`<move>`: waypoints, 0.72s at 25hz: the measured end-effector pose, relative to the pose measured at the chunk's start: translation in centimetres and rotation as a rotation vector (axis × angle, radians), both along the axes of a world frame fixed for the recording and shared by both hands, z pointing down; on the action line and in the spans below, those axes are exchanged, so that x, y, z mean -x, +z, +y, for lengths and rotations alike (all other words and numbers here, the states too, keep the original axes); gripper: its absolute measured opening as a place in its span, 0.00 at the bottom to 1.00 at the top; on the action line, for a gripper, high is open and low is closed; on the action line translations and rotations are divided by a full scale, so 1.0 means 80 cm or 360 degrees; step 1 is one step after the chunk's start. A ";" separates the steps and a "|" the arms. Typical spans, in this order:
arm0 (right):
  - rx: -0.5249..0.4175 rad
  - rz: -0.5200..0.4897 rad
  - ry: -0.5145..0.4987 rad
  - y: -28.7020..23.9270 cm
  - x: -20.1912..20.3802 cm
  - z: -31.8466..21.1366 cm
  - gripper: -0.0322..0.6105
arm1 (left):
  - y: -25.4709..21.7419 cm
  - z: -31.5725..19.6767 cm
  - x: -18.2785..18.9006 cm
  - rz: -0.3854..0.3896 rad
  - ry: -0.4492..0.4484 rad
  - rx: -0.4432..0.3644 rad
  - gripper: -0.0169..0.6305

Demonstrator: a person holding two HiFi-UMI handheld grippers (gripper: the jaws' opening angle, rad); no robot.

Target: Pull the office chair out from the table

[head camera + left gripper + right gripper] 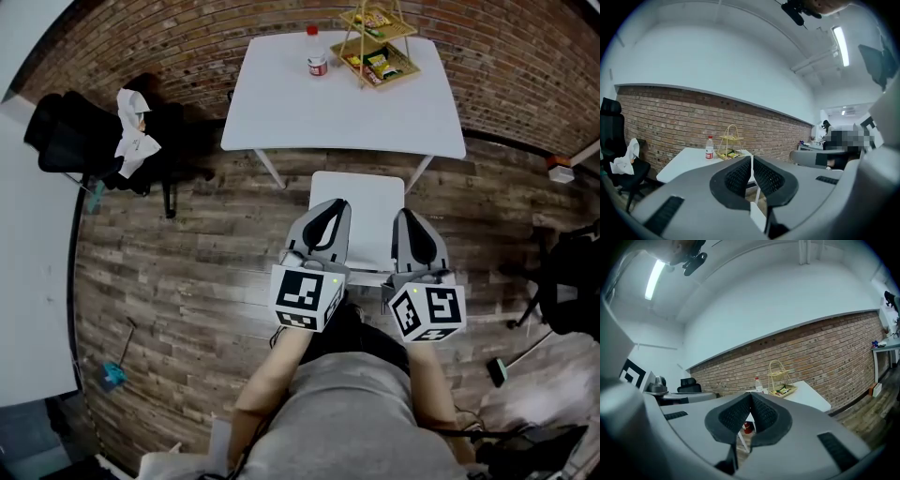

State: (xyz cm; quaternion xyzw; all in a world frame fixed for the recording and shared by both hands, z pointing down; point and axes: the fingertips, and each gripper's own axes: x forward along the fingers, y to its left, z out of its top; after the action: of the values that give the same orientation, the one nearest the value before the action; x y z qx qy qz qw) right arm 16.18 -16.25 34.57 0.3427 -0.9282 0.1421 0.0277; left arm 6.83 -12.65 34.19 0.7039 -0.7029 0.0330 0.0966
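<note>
Far to the left of the left fingers a black office chair (89, 141) with a white cloth on it stood by the brick wall, well apart from the table (281, 103).

The left gripper (335, 206) pointed almost level toward the table. Its pads had closed nearly together, and in the left gripper view a thin white edge showed between them. I took that edge for the left side of the white chair (361, 211).

That chair lay between the two sets of fingers. Its far edge sat just ahead of the fingertips and just short of the table's near edge, with a strip of floor showing between them. Farther ahead, a bottle (317, 58) and a wire snack rack (378, 47) stood on the tabletop.

The right gripper (409, 216) lay over the chair's right side. Its pads met at the tips, and the right gripper view showed nothing between them. Whether they pinched the chair's edge lower down I could not tell.

By my judgement, the step in hand was the hold on the chair. The scene fitted either a grip taken with the chair near the table or a chair drawn back and not yet let go. Any further pull would depend mostly on the left pinch, so both hands would have to travel back evenly.
</note>
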 end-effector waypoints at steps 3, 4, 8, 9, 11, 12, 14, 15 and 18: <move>0.0005 0.0016 -0.0025 0.002 0.004 0.004 0.07 | 0.000 0.002 -0.002 -0.0036 -0.0007 0.0004 0.07; 0.0004 0.0022 -0.0032 0.003 0.006 0.005 0.07 | -0.001 0.002 -0.003 -0.0039 -0.0006 0.0006 0.07; -0.0022 0.0052 -0.0052 0.002 0.011 0.010 0.07 | -0.001 0.002 -0.005 -0.0050 0.0011 0.0015 0.07; -0.0029 0.0058 -0.0054 0.001 0.012 0.010 0.07 | 0.000 0.002 -0.005 -0.0052 0.0013 0.0017 0.07; -0.0035 0.0064 -0.0054 0.001 0.013 0.010 0.07 | 0.000 0.001 -0.005 -0.0051 0.0020 0.0017 0.07; -0.0040 0.0068 -0.0055 0.000 0.013 0.011 0.07 | 0.000 0.001 -0.006 -0.0050 0.0024 0.0017 0.07; -0.0057 0.0082 -0.0057 -0.001 0.015 0.011 0.07 | 0.000 0.000 -0.007 -0.0054 0.0033 0.0016 0.07; -0.0062 0.0087 -0.0057 -0.001 0.015 0.011 0.07 | 0.000 -0.001 -0.007 -0.0057 0.0036 0.0016 0.07; -0.0059 0.0090 -0.0055 -0.001 0.016 0.011 0.07 | 0.000 -0.002 -0.007 -0.0063 0.0042 0.0015 0.07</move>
State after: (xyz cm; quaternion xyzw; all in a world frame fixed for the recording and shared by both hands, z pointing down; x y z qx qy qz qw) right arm 14.90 -15.41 34.48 0.3309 -0.9354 0.1145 0.0501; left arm 7.43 -12.82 34.16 0.7119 -0.6952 0.0515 0.0855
